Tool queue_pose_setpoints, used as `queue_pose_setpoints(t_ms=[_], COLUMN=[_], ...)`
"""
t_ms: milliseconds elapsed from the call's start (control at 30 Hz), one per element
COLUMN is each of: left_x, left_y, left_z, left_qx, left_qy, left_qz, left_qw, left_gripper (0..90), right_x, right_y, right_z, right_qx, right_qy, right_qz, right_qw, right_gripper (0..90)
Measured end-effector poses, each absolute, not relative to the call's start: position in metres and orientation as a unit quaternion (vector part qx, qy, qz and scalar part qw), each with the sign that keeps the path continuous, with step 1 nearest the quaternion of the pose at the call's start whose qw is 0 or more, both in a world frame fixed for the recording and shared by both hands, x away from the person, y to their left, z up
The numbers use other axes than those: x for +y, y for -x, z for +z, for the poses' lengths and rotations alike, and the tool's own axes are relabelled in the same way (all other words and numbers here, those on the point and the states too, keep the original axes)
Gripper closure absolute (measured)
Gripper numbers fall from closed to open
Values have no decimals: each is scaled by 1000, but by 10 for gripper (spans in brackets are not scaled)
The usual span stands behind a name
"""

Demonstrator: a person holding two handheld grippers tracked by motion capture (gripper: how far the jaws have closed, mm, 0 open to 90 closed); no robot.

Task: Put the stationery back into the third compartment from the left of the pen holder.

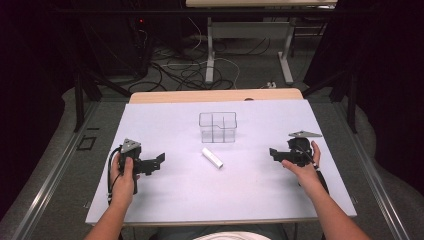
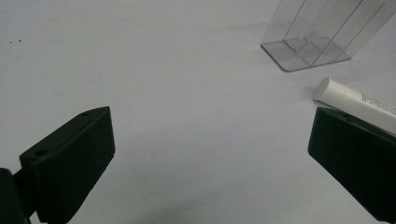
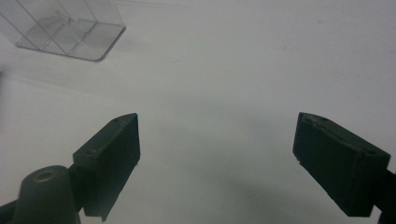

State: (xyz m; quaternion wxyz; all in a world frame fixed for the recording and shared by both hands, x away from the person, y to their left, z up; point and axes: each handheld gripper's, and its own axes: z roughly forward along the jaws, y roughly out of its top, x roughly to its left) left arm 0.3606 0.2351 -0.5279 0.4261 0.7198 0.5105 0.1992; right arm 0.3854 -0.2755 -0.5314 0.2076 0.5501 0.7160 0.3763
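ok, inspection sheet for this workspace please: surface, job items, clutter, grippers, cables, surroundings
Surface: white table top, flat and bare around the items; wooden edge at the far side.
Job's things: white tube lying on its side mid-table, untouched; clear divided box upright just beyond it, compartments look empty.
Clutter: nothing seen.
Grippers: left gripper open, held low left of the tube, nothing between the jaws; right gripper open, held low right of the tube, nothing between the jaws.
Cables: black cable trails from the left gripper past the wrist; loose cables on the floor beyond the table.
Surroundings: desk legs behind, dark curtains at the sides.
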Motion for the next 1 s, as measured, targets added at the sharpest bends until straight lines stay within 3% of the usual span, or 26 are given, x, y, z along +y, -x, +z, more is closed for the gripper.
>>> queue_pose_setpoints(t_ms=[767, 1000], left_x=[246, 245], left_y=[-358, -358], left_z=[-526, -527], left_qx=[522, 521], left_qy=[-715, -716], left_qz=[205, 207], left_qw=[417, 416], left_gripper=[9, 9], right_x=[-204, -173], right_y=[-408, -414], right_z=[-531, -527], right_qx=[789, 817], right_qy=[-519, -490], right_qz=[306, 284], right_qw=[117, 115], right_gripper=[149, 147])
